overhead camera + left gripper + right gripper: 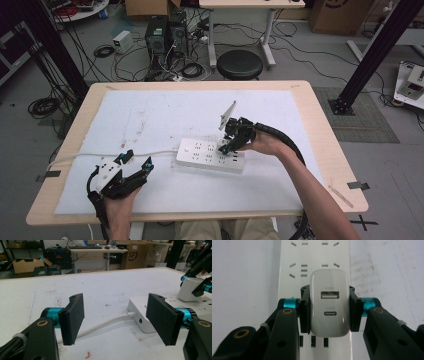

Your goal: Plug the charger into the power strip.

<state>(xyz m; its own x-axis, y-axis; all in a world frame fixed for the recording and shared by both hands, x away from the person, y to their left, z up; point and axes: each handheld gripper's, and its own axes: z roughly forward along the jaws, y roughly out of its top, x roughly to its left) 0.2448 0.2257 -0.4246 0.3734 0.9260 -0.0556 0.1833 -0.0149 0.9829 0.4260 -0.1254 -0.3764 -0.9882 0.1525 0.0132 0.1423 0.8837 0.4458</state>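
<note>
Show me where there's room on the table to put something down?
The white mat is bare beyond the power strip, toward the far edge, and to its right. The near strip between the left gripper and the person's right arm is free. It is crowded where the right gripper holds the charger.

White USB charger [329, 303], rounded rectangular block w/ glossy face, had two ports on its top side: a USB-A slot above a USB-C slot, each w/ faint grey lettering. It stood upright over the white power strip [314, 255], approx. at the strip's right-hand part in the high view, clamped on both flanks by the right gripper [329, 312]. Power strip [200, 152] lay flat on the white mat, long and slim, rows of sockets facing up, its white cable [100, 156] trailing off left.
</note>
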